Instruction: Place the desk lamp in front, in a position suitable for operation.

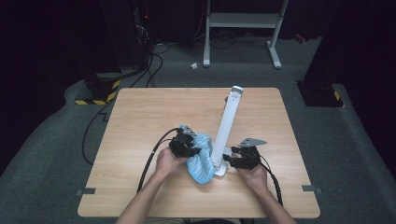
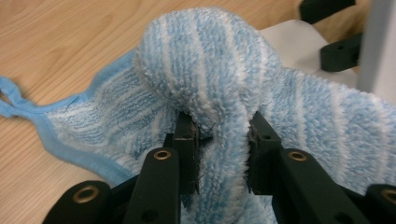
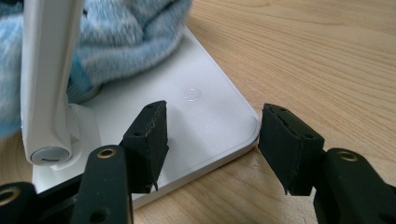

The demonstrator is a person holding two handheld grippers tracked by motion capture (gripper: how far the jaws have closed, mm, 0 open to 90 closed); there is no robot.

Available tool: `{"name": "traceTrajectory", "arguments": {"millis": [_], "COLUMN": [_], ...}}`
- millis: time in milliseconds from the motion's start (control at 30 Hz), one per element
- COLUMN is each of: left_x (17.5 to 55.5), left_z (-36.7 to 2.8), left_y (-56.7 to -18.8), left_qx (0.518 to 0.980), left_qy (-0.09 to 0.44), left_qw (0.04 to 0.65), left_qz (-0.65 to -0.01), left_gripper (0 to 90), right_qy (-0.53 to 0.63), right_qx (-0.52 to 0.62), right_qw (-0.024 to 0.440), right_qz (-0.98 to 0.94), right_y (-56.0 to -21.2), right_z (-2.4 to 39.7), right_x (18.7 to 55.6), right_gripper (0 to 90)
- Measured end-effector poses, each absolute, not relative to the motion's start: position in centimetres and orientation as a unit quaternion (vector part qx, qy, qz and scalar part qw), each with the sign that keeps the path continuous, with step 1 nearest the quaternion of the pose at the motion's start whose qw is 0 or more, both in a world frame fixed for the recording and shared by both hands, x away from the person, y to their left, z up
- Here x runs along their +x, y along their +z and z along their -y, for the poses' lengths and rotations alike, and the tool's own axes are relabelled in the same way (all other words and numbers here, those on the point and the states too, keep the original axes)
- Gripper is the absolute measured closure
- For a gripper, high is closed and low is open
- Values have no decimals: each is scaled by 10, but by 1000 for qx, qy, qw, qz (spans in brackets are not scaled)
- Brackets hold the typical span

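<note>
A blue-and-white striped towel (image 1: pixel 201 162) lies bunched against a white desk lamp at the table's near middle. My left gripper (image 1: pixel 197 151) is shut on a thick fold of the towel (image 2: pixel 210 70), which bulges up over the jaws (image 2: pixel 222 135). The lamp's flat white base (image 3: pixel 205 116) rests on the wood, and its arm (image 1: pixel 228 123) leans up and away. My right gripper (image 1: pixel 228 159) is at the base's near corner, open. In the right gripper view (image 3: pixel 212 140) one finger sits over the base and the other hangs beside the corner.
The light wooden table (image 1: pixel 154 112) is bare toward the far side and left. A loose towel loop (image 2: pixel 11 100) trails on the wood. The base carries a round power mark (image 3: pixel 192 94). A white desk frame (image 1: pixel 243 28) stands on the floor beyond.
</note>
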State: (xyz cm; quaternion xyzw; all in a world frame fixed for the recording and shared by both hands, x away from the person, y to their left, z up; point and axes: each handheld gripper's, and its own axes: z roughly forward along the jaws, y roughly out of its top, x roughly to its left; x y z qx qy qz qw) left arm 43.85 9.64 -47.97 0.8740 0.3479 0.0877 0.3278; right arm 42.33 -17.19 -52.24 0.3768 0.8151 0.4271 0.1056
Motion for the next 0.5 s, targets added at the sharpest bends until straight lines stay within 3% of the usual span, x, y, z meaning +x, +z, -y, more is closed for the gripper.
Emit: {"name": "traceTrajectory", "arguments": {"millis": [167, 500], "left_x": [438, 450], "left_z": [-88, -133], "left_y": [-479, -480], "left_qx": [887, 859], "left_qy": [122, 132], "left_qw": [298, 285], "left_qz": [-331, -405], "left_gripper": [697, 698], "right_qy": [427, 428], "right_qx": [378, 377], "right_qw": [104, 106], "right_qz": [-815, -815], "right_y": [-522, -523], "right_z": [172, 172], "right_x": [424, 424], "right_gripper": [414, 415]}}
